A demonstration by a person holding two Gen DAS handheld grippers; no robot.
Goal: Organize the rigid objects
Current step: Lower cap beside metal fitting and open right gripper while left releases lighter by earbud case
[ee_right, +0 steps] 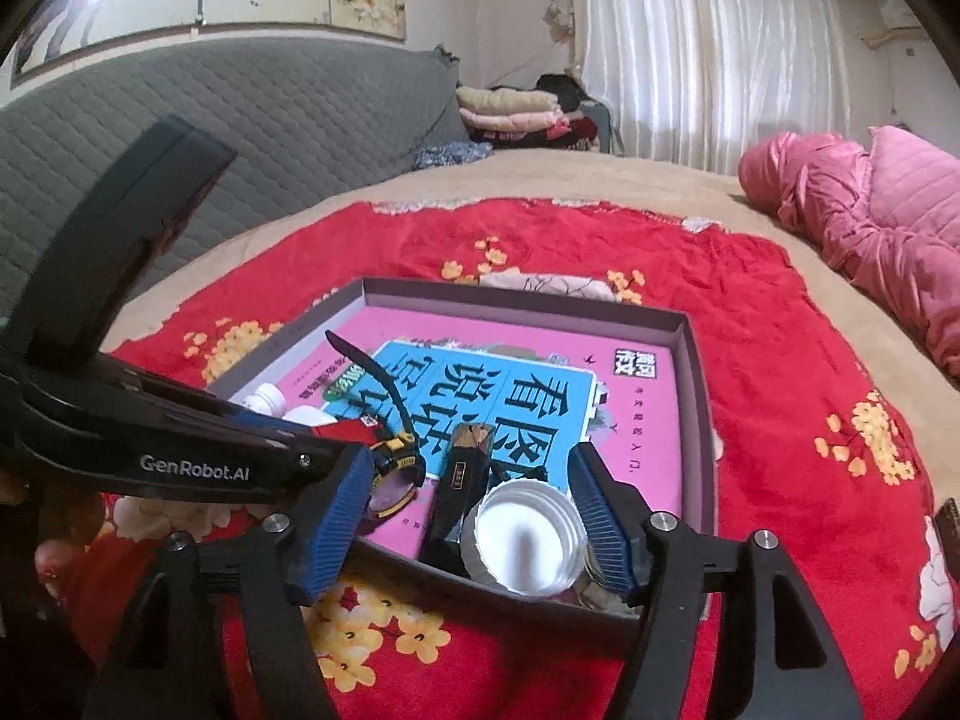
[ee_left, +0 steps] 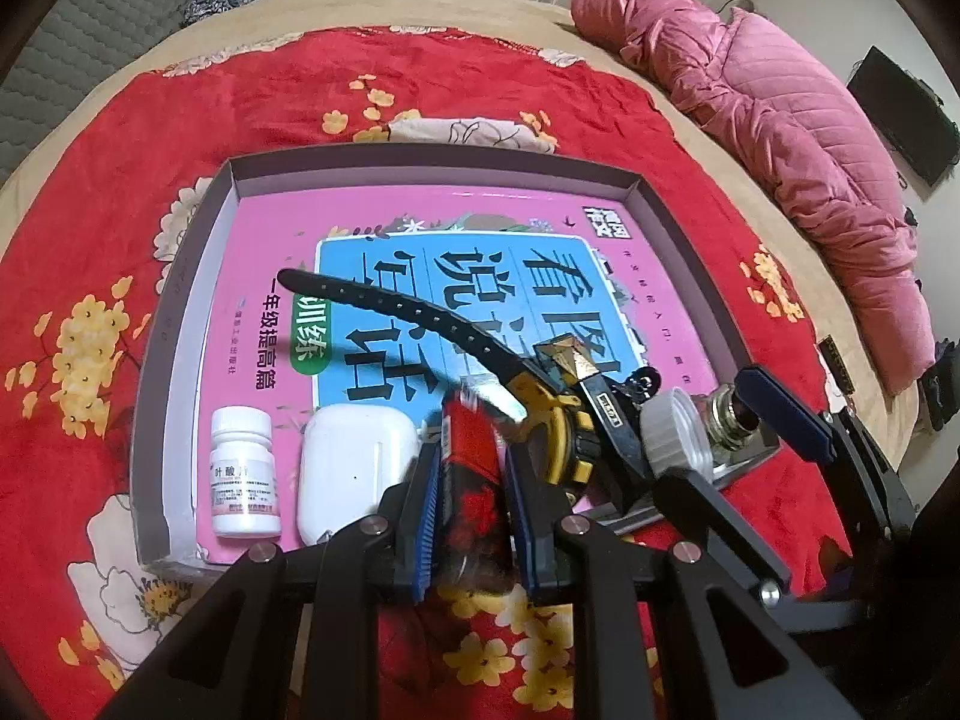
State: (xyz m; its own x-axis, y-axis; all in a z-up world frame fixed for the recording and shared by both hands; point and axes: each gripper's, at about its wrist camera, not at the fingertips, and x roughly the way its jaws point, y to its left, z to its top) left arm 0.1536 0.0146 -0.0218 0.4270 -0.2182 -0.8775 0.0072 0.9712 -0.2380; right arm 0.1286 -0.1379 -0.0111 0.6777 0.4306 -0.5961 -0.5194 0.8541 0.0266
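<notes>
A shallow grey box (ee_left: 420,165) lies on the red bedspread with a pink and blue book (ee_left: 372,276) flat inside. My left gripper (ee_left: 471,480) is shut on a red pack (ee_left: 474,468) at the box's near edge. Beside it lie a white earbud case (ee_left: 348,468) and a white pill bottle (ee_left: 243,474). A black and yellow watch (ee_left: 540,414) rests on the book, with a black lighter (ee_right: 462,480) next to it. My right gripper (ee_right: 474,510) is open around a white-capped glass jar (ee_right: 525,540) in the box's near right corner.
A pink padded coat (ee_left: 780,150) lies on the bed to the right. A grey quilted headboard (ee_right: 240,138) and folded clothes (ee_right: 516,111) stand at the far side. White curtains (ee_right: 690,42) hang behind.
</notes>
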